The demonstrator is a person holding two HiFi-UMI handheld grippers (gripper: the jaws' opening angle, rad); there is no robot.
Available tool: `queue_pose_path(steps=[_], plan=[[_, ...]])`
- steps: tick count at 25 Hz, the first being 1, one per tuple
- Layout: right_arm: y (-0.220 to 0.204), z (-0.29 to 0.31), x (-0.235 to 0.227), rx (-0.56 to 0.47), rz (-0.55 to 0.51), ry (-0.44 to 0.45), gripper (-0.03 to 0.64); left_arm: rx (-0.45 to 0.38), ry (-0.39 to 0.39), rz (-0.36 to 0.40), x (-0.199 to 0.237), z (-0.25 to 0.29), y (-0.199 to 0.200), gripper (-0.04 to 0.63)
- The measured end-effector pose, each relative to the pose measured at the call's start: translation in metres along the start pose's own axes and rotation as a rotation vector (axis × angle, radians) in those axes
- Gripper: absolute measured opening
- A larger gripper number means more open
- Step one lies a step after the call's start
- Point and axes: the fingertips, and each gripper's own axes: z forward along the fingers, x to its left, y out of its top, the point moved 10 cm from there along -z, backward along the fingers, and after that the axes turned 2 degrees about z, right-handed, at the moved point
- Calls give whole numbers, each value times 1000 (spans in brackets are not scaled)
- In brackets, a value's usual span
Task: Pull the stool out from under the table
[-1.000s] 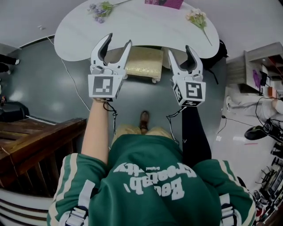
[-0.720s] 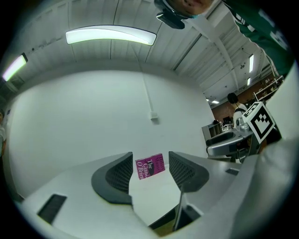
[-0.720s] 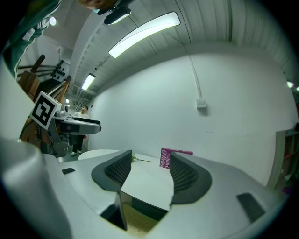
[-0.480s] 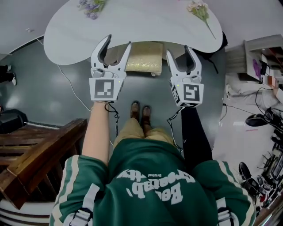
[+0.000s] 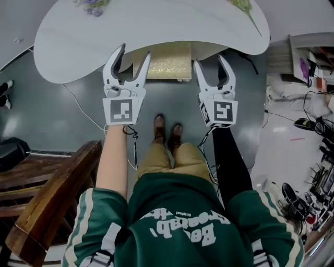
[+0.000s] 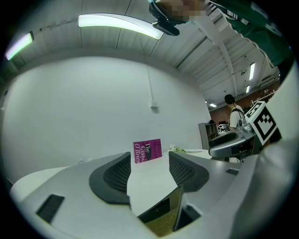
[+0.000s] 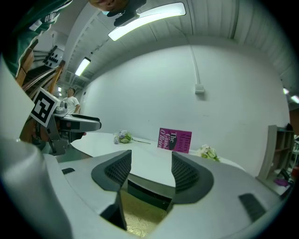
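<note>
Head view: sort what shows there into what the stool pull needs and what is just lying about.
Belongs to the job:
- stool, tucked under the table
- left gripper and right gripper, both open and empty

Just lying about:
- purple flowers and white flower on the table
- cable on the floor
- wooden furniture at lower left

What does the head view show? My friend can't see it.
The left gripper and right gripper, both open, point at a gold stool partly under a white table. Below are the person's green top and brown shoes.
</note>
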Motion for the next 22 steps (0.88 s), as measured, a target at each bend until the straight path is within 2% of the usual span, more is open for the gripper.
queue_pose_path(steps=[8, 22], plan=[[-72, 11, 15, 52, 17, 21, 281, 49, 14, -48, 0, -13, -72, 262], [-302, 21, 19, 144, 53, 28, 319, 191, 38, -8, -31, -59, -290, 262]])
